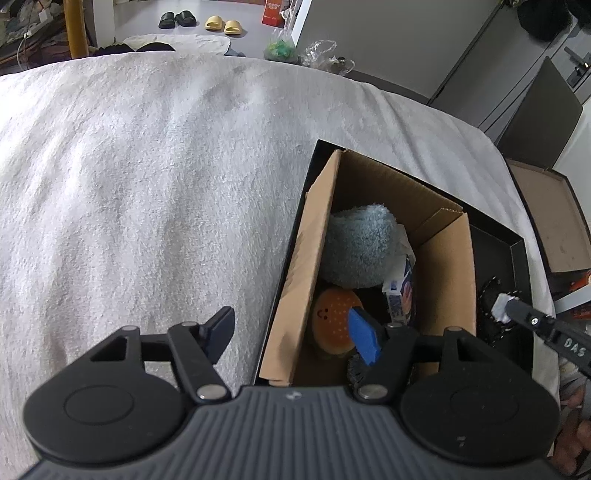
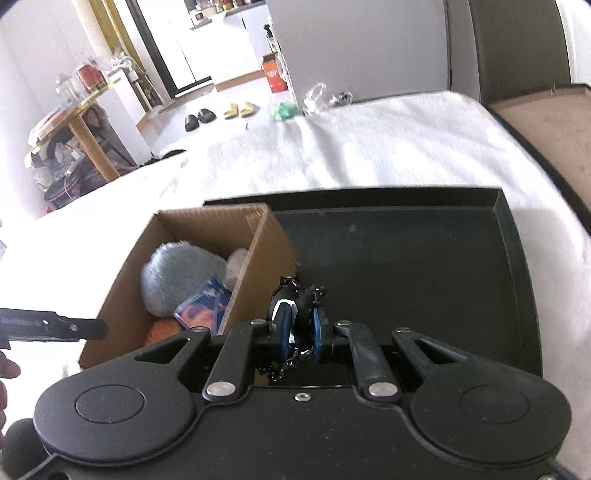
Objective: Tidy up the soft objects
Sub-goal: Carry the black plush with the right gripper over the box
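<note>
A cardboard box (image 1: 306,258) stands in the left part of a black tray (image 1: 495,251) on a white blanket. Inside lie a blue-grey fluffy plush (image 1: 358,247), a burger plush (image 1: 332,317) and a printed packet (image 1: 402,291). My left gripper (image 1: 291,328) is open and straddles the box's left wall, holding nothing. In the right wrist view my right gripper (image 2: 302,325) is shut on a black-and-white soft item with a lacy edge (image 2: 314,295), held above the tray (image 2: 406,258) just right of the box (image 2: 258,251).
The white blanket (image 1: 147,184) spreads wide to the left of the tray. Plastic bags (image 1: 317,51) lie at its far edge, with slippers (image 1: 221,24) on the floor beyond. A brown open box (image 1: 554,221) sits off the blanket's right side.
</note>
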### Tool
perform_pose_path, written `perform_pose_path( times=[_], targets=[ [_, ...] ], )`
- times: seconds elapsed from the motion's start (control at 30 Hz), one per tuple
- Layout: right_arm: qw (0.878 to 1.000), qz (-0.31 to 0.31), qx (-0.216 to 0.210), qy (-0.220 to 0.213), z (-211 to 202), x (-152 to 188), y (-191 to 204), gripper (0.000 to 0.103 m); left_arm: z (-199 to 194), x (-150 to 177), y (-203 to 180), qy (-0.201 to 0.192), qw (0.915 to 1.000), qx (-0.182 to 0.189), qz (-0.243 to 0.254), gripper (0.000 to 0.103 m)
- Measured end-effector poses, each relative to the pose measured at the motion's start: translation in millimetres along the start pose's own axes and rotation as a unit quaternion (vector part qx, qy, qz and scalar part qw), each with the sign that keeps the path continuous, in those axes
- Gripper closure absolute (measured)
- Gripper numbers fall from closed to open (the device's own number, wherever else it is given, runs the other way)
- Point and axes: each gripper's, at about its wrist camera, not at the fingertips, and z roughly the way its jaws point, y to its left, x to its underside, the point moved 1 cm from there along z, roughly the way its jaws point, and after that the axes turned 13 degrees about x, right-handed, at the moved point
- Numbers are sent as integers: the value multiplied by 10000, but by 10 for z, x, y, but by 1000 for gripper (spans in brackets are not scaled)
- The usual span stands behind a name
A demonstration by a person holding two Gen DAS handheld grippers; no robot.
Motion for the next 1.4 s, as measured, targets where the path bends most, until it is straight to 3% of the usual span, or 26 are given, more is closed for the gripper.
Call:
perform_pose_path(
  times=[0.27, 0.43, 0.53, 0.7, 0.8, 1.4],
  targets=[
    [9996, -87, -72, -254, -217, -150, 183, 90, -11, 34, 72, 13, 9998, 147, -133, 36],
    [9992, -165, -200, -302, -311, -192, 333, 90, 44, 76, 118, 101, 9993, 286, -230, 43],
    [9990, -231, -260, -290, -336, -191, 433, 90, 89, 92, 138, 166, 9989, 353, -279, 50],
    [9984, -328, -407, -194, -334, -154, 608, 90, 142, 99, 176, 239, 9982, 448, -316, 74],
    [9981, -371, -484, -108, -310, -119, 713, 90, 172, 98, 205, 284, 9978, 487, -354, 84],
    [9938, -632, -860, 317, -112, 81, 1189, 90, 175, 88, 292, 343, 9957, 688, -525, 84]
  ],
)
